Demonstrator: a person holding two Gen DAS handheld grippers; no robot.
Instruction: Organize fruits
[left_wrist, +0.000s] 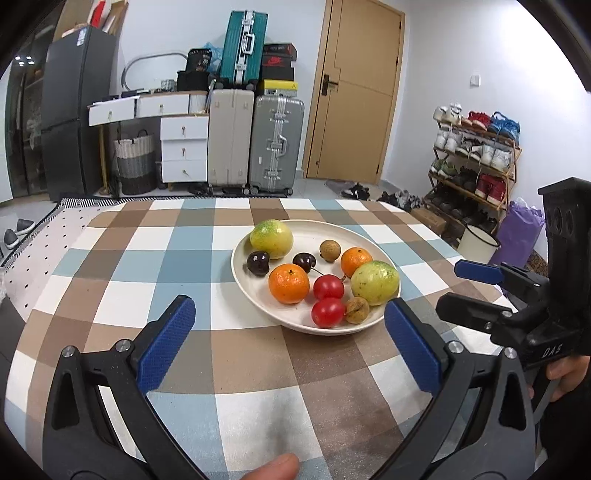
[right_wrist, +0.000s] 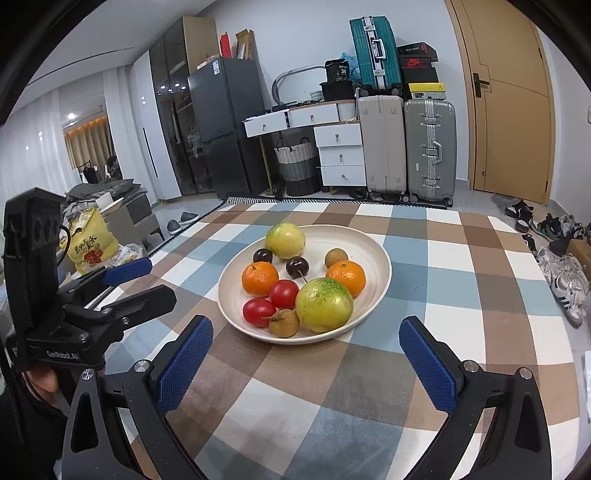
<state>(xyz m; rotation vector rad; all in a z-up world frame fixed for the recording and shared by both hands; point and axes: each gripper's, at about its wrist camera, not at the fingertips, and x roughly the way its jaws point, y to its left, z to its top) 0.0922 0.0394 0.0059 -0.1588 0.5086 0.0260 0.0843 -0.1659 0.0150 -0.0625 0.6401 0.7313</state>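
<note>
A cream plate (left_wrist: 354, 230) (right_wrist: 369, 243) sits on the checked tablecloth and holds several fruits: two yellow-green passion fruits (left_wrist: 271, 238) (right_wrist: 324, 304), two oranges (left_wrist: 289, 283) (right_wrist: 260, 278), two red tomatoes (left_wrist: 328, 312) (right_wrist: 259, 312), two dark cherries (left_wrist: 258, 263) (right_wrist: 297, 267) and two brown longans (left_wrist: 357, 310) (right_wrist: 283, 323). My left gripper (left_wrist: 291, 347) is open and empty, just short of the plate's near rim. My right gripper (right_wrist: 306, 363) is open and empty, also near the plate's front edge. Each gripper shows at the side of the other's view, the right one (left_wrist: 469, 286) and the left one (right_wrist: 144, 280).
The table (left_wrist: 221, 369) has a brown, blue and white checked cloth. Behind it stand suitcases (left_wrist: 255, 140), white drawers (left_wrist: 184, 147), a dark fridge (left_wrist: 74, 110), a door and a shoe rack (left_wrist: 476, 162). A yellow bag (right_wrist: 90, 240) lies left of the table.
</note>
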